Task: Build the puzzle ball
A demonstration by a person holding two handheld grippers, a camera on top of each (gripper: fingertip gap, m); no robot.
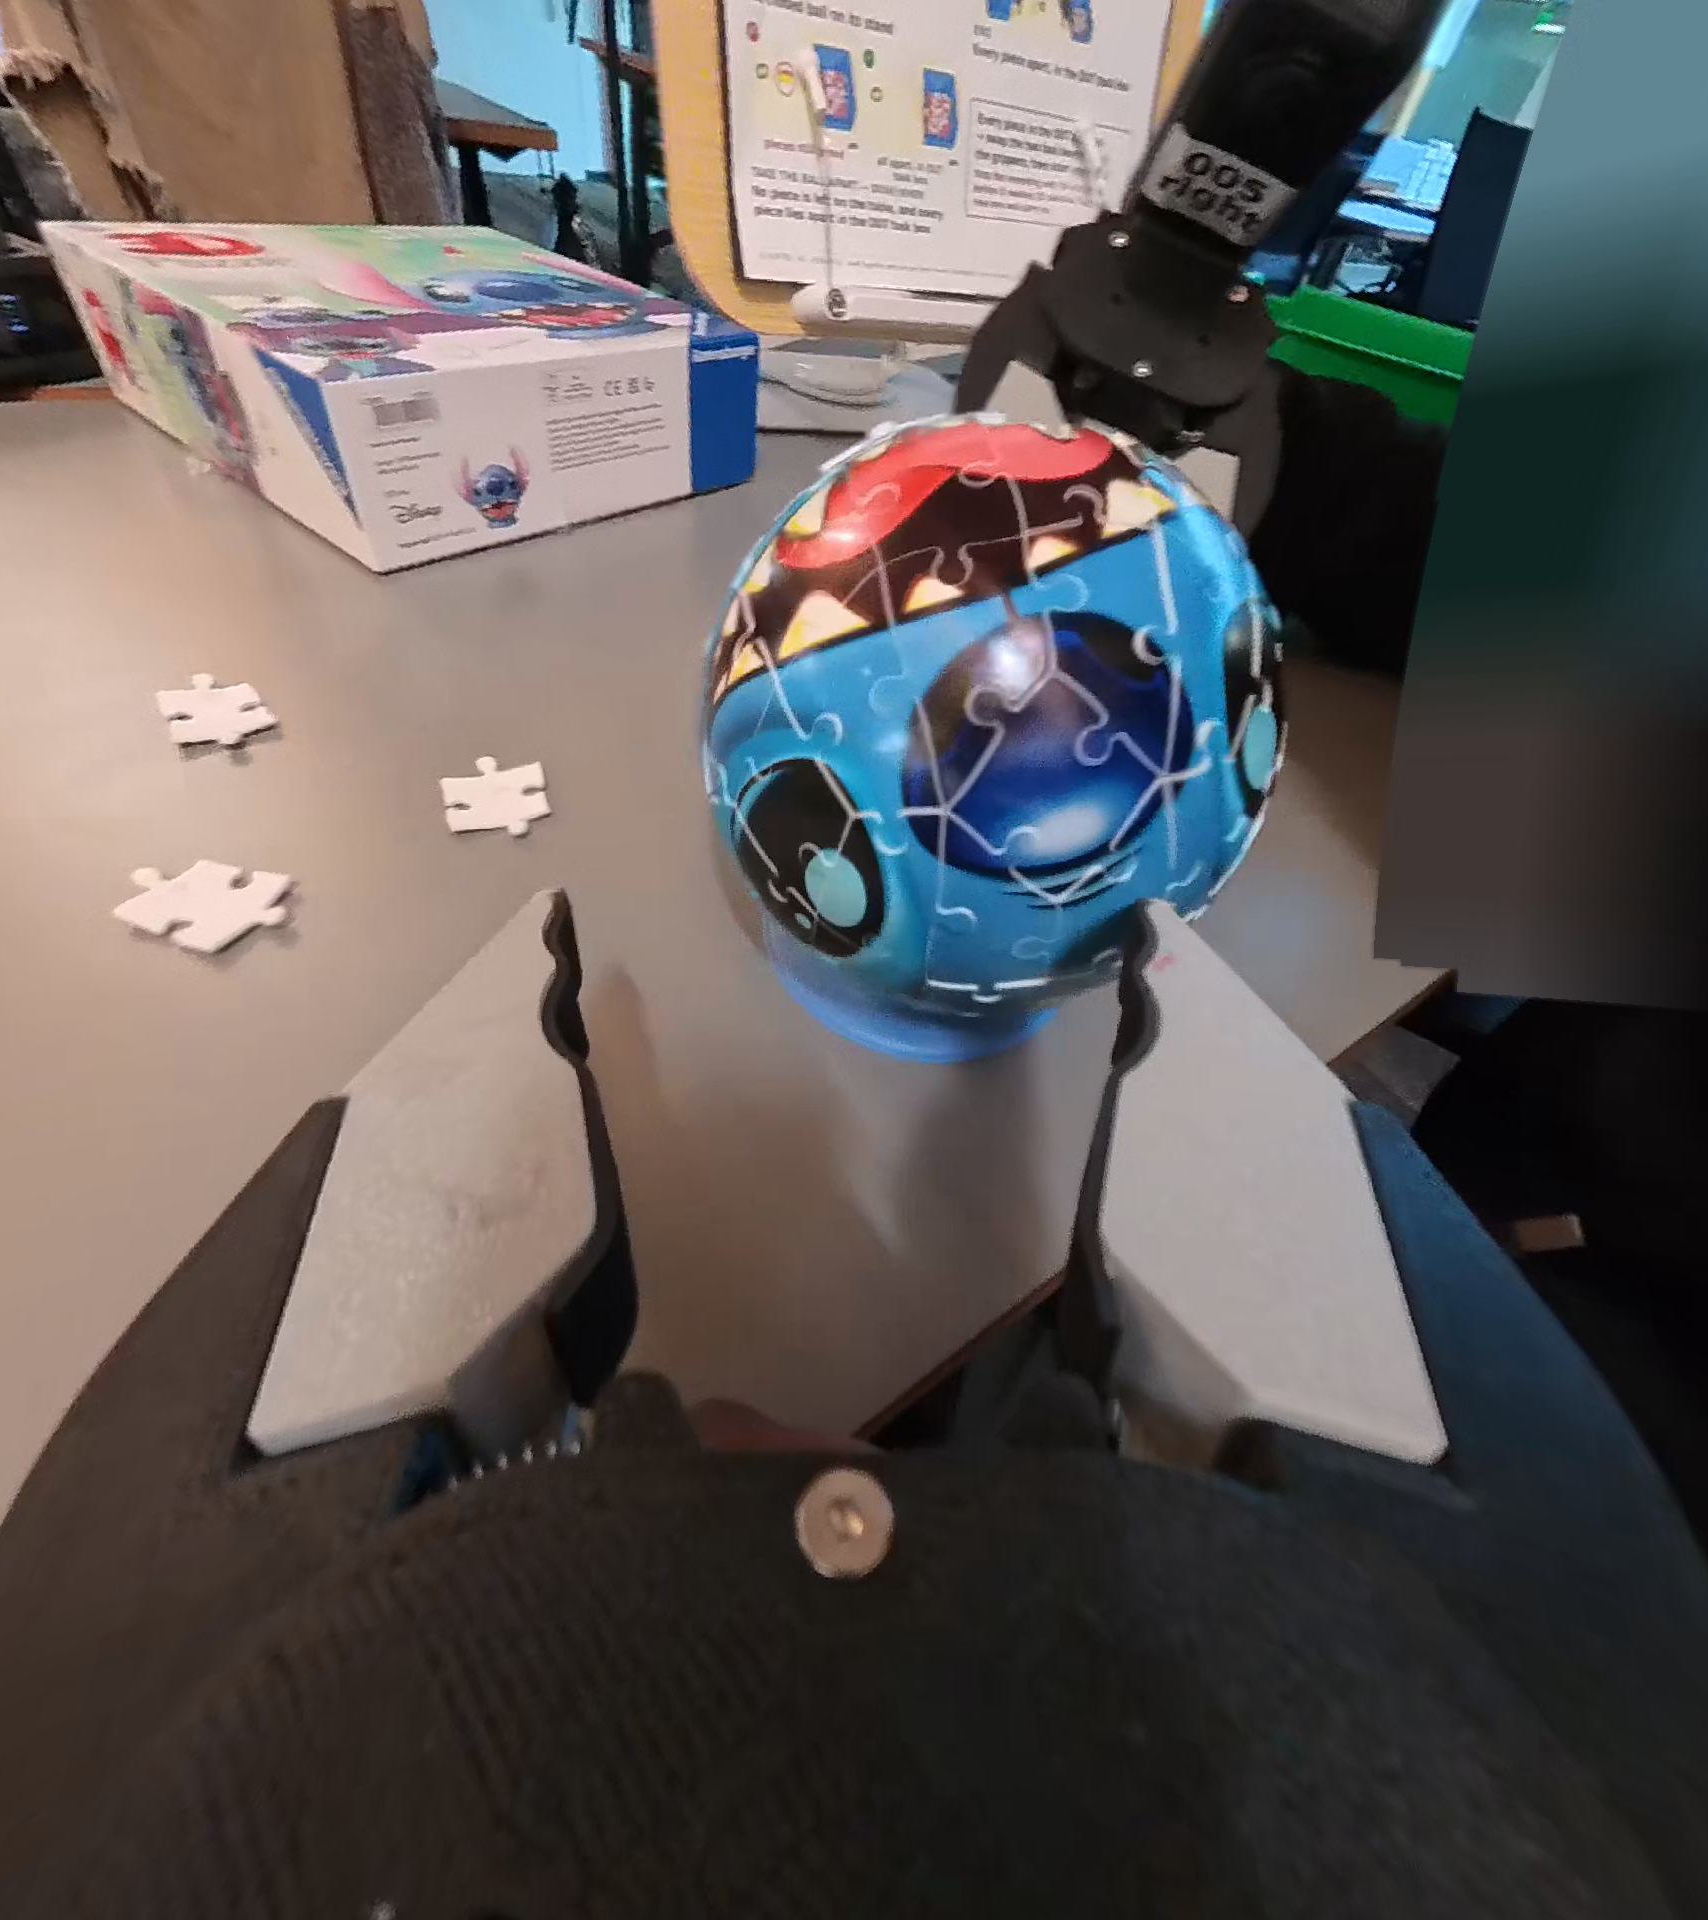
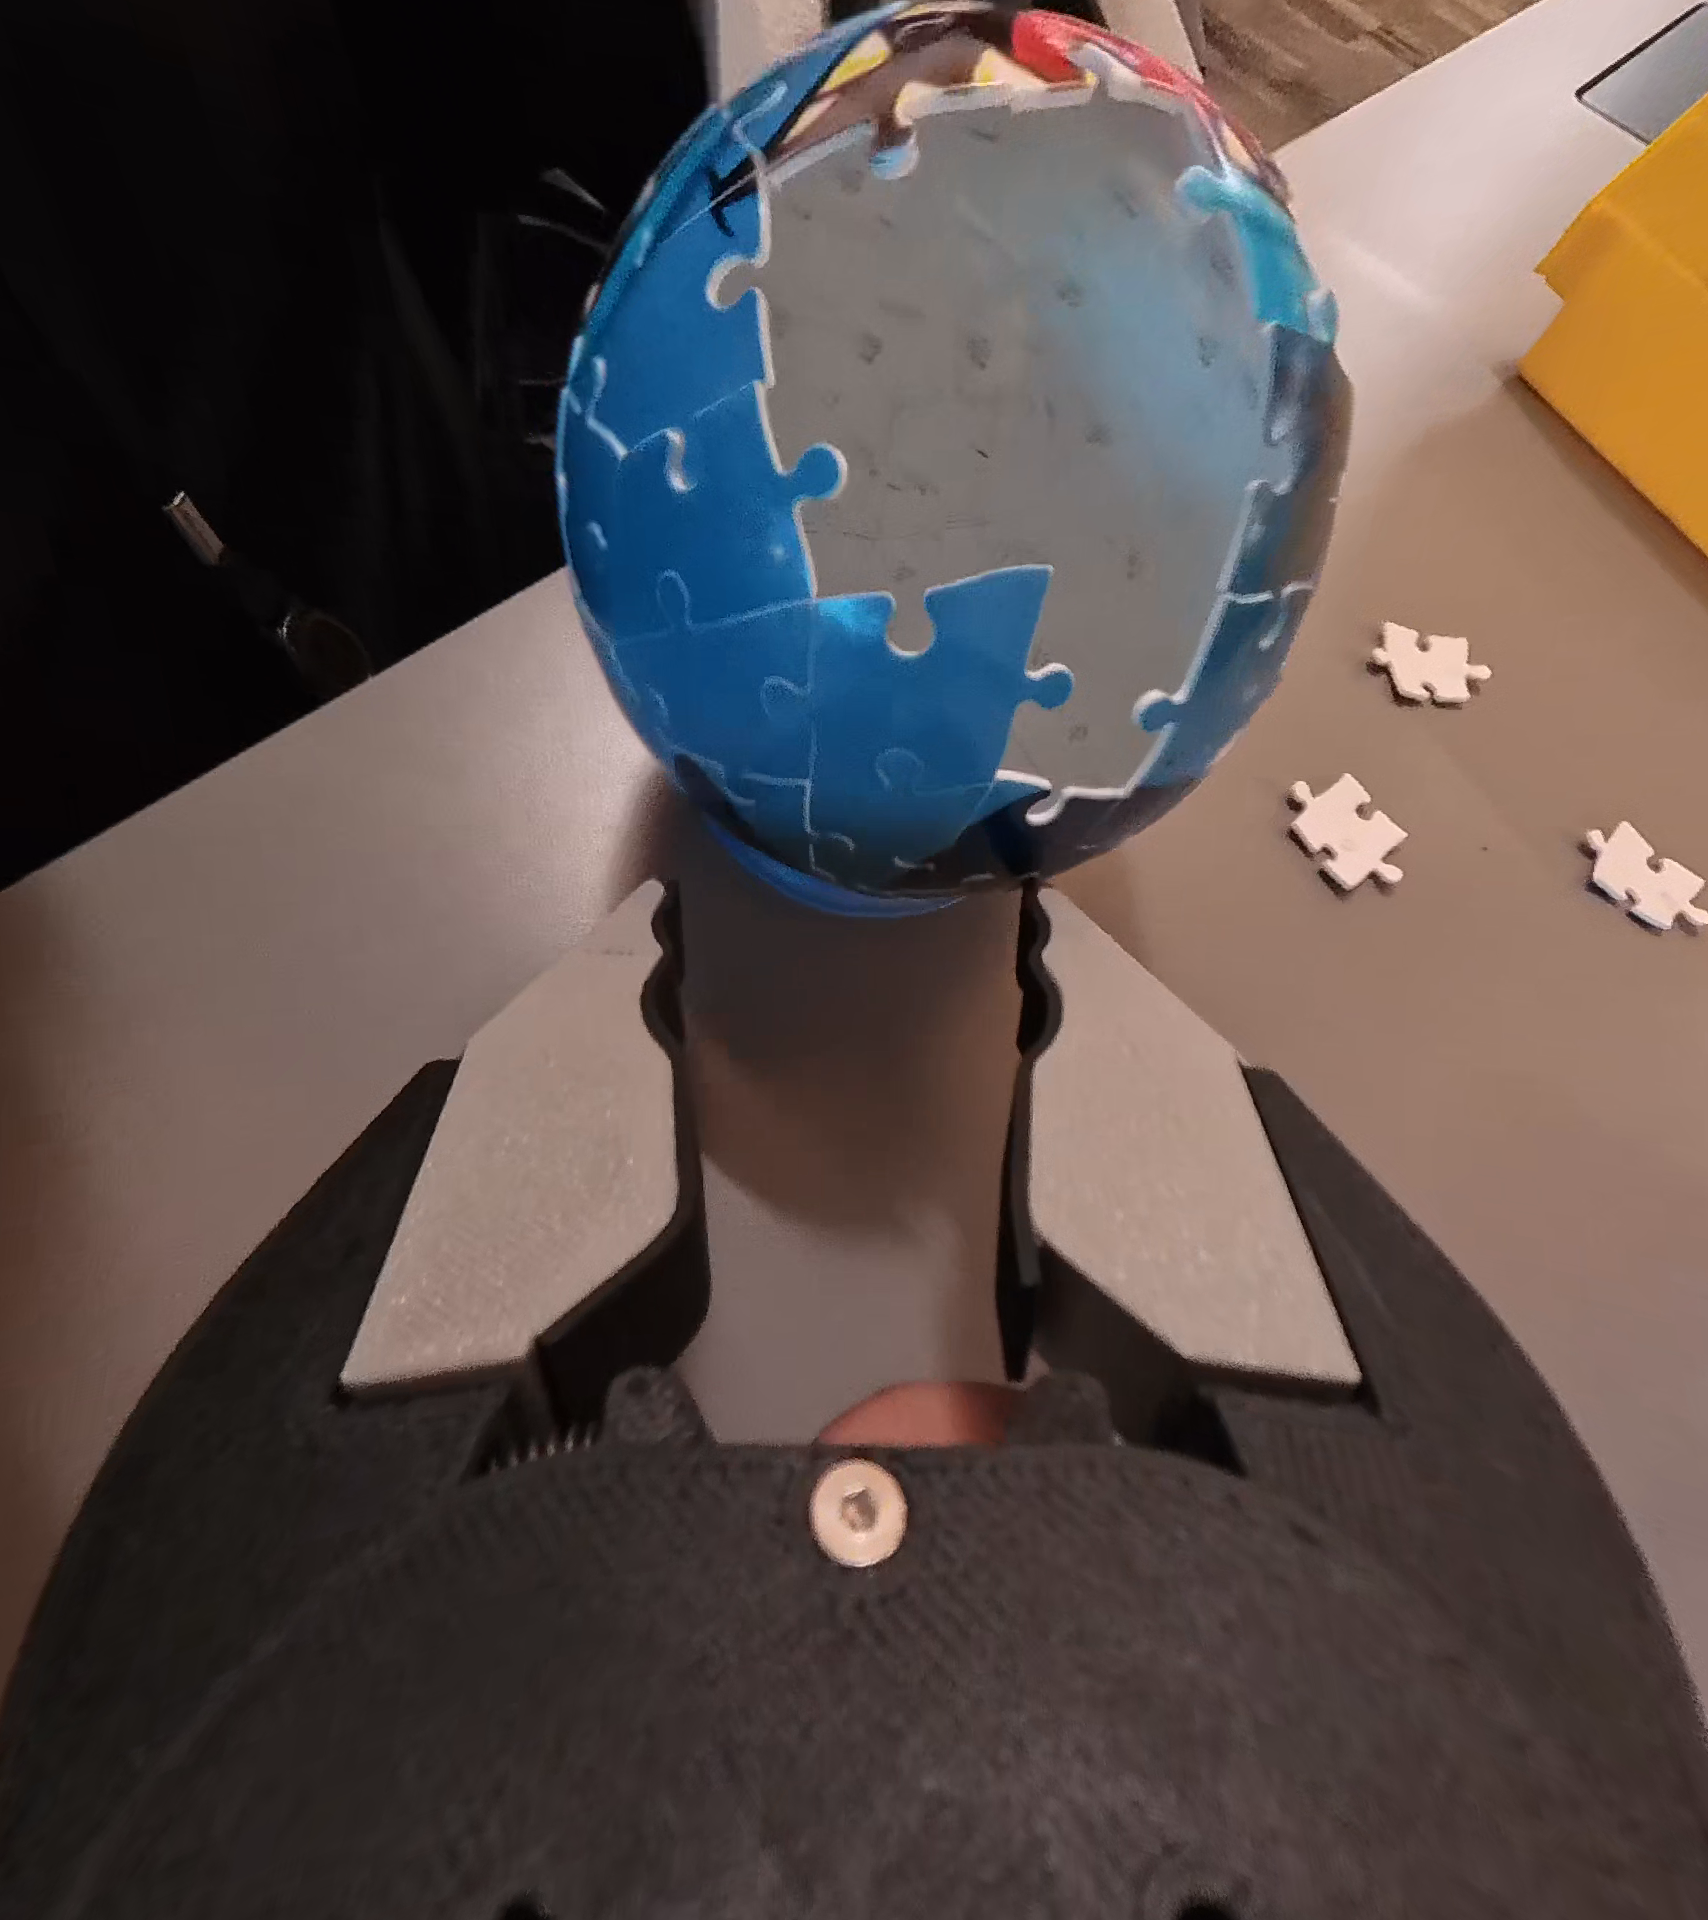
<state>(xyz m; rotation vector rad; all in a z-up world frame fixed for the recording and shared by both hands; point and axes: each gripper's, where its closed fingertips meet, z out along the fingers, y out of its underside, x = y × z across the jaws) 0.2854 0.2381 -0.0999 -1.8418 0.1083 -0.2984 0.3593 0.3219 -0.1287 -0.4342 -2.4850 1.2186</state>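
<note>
Left gripper (image 1: 850, 935): fingers spread apart, nothing between them; tips flank the near side of the stand without visibly touching it.
Right gripper (image 2: 845, 914): jaws parted and empty — it faces the ball from the opposite side; in the left wrist view it (image 1: 1104, 405) shows behind the ball's top.
Puzzle ball (image 1: 990, 691): partly built, upright on a blue stand (image 1: 891, 1023) near the table's right edge, between the two grippers.
Ball's far face (image 2: 933, 436): a wide gap among the blue pieces, the grey inside showing.
Loose pieces: three white-backed ones lie on the table left of the ball — (image 1: 216, 709), (image 1: 497, 795), (image 1: 204, 902), apart from each other.
Puzzle box (image 1: 393, 384): lies flat, far left.
Yellow bin (image 2: 1702, 343): seen from the right wrist, beyond the pieces.
Table (image 1: 50, 1091): grey.
</note>
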